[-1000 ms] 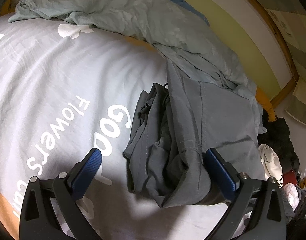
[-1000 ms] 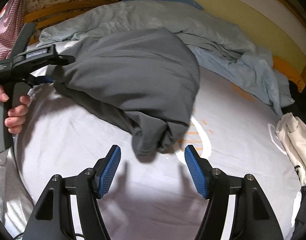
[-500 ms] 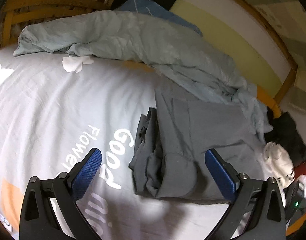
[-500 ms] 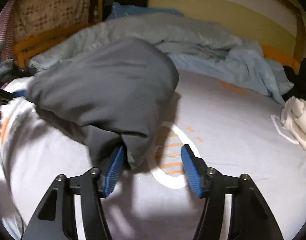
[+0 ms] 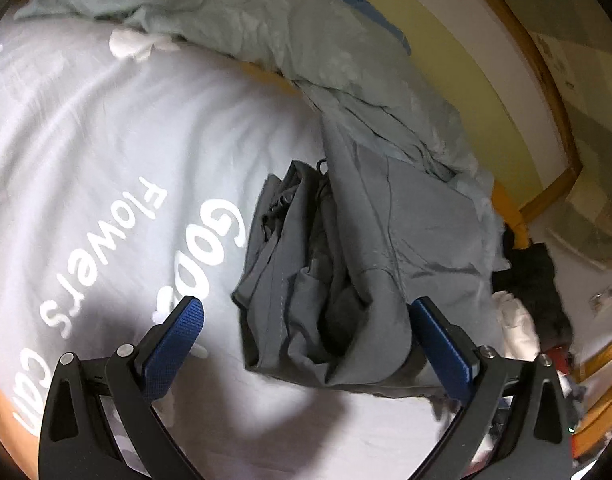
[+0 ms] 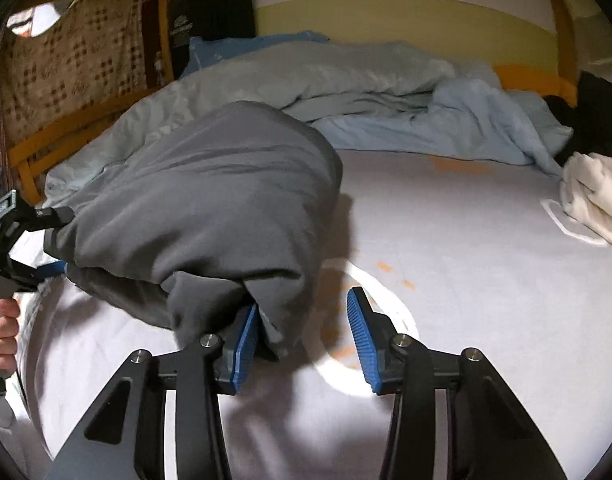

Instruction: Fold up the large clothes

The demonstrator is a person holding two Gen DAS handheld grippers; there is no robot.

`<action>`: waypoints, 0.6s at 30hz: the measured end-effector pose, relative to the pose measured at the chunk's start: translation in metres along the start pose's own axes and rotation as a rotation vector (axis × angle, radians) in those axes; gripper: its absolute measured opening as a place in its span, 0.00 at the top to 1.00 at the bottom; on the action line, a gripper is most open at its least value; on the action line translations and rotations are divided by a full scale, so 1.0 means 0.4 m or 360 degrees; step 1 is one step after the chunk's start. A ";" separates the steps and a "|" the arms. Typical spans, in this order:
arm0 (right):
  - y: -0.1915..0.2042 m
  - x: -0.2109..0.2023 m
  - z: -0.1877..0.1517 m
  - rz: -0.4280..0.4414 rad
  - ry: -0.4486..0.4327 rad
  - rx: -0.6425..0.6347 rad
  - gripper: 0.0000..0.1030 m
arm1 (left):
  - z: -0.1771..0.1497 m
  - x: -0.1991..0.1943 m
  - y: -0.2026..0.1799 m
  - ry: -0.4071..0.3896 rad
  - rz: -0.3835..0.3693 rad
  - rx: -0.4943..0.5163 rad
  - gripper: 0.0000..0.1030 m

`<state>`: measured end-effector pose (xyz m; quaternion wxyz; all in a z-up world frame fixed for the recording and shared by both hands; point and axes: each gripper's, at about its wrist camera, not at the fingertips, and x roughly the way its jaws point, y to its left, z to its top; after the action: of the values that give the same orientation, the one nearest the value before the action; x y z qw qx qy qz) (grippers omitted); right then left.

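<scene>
A dark grey garment (image 5: 346, 264) lies bunched and partly folded on the white printed bedsheet (image 5: 105, 152). My left gripper (image 5: 306, 340) is open, its blue fingers on either side of the garment's near end. In the right wrist view the garment (image 6: 209, 208) bulges up on the bed. My right gripper (image 6: 301, 328) is open, and the garment's near corner hangs against its left finger (image 6: 243, 344). The left gripper (image 6: 9, 236) and the hand holding it show at the left edge.
A crumpled light blue-grey duvet (image 5: 289, 40) lies along the far side of the bed by the yellow and white wall. A cream garment (image 6: 594, 192) and dark clothes (image 5: 534, 280) lie at the bed's right edge. A wooden bed frame (image 6: 65, 132) runs behind.
My right gripper has moved forward and left until the garment's corner rests against its left finger. My left gripper drew back, then came close again to the garment's end.
</scene>
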<state>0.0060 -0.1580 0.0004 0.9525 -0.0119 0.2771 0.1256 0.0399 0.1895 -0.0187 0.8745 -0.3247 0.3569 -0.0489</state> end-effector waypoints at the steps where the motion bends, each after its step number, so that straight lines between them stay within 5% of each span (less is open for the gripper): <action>1: 0.020 -0.032 0.006 -0.0075 -0.0106 -0.0077 0.60 | -0.001 -0.003 -0.007 -0.0019 0.0027 0.0030 0.00; 4: 0.037 0.008 0.017 -0.0097 -0.0013 -0.0143 0.60 | -0.005 -0.003 -0.023 -0.0023 0.0045 0.0074 0.01; 7: -0.030 0.106 0.017 0.0185 0.0261 0.0142 0.55 | -0.009 0.003 -0.028 -0.0007 0.0045 0.0083 0.00; 9: -0.035 0.104 0.023 0.0194 0.0239 0.0191 0.53 | -0.010 0.000 -0.030 -0.0014 0.0051 0.0099 0.00; 11: 0.022 0.062 0.042 0.0144 0.0145 0.0006 0.66 | -0.009 -0.001 -0.029 -0.0013 0.0052 0.0107 0.01; 14: 0.054 0.063 0.053 0.0112 0.0069 -0.0075 0.65 | -0.010 0.007 -0.027 0.0012 0.0006 0.0114 0.01; 17: -0.029 0.168 0.045 0.0296 0.0356 0.0207 0.65 | -0.017 0.025 -0.031 0.0078 -0.0067 0.0092 0.00; 18: -0.035 0.162 0.045 0.0317 0.0340 0.0234 0.64 | -0.019 0.030 -0.030 0.0090 -0.0095 0.0072 0.00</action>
<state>0.0717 -0.1548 -0.0194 0.8988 0.0721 0.3850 0.1968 0.0456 0.1721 -0.0228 0.8694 -0.3137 0.3704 -0.0921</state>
